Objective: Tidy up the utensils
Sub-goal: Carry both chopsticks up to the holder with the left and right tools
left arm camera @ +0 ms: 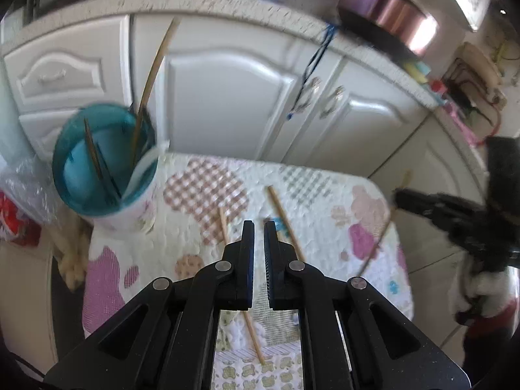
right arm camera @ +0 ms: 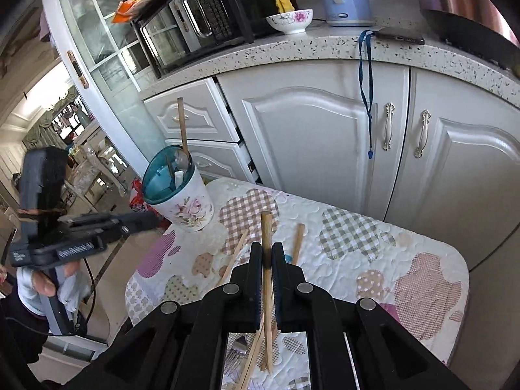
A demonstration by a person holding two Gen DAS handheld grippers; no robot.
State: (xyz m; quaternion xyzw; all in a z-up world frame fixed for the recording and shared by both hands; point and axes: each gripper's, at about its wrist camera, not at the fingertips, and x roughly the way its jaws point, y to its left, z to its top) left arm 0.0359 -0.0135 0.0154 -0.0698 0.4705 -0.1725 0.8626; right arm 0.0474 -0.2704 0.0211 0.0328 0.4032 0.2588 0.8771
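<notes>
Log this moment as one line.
left claw: shut, empty | right claw: shut on chopstick | holder cup: chopsticks and spoon inside | two chopsticks loose on quilted mat

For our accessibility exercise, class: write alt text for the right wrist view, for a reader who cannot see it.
The right gripper has its jaws shut on a chopstick above a quilted table. More chopsticks and a fork lie on the quilt. At the far-left corner a floral holder holds utensils, with the left gripper to its left.
</notes>
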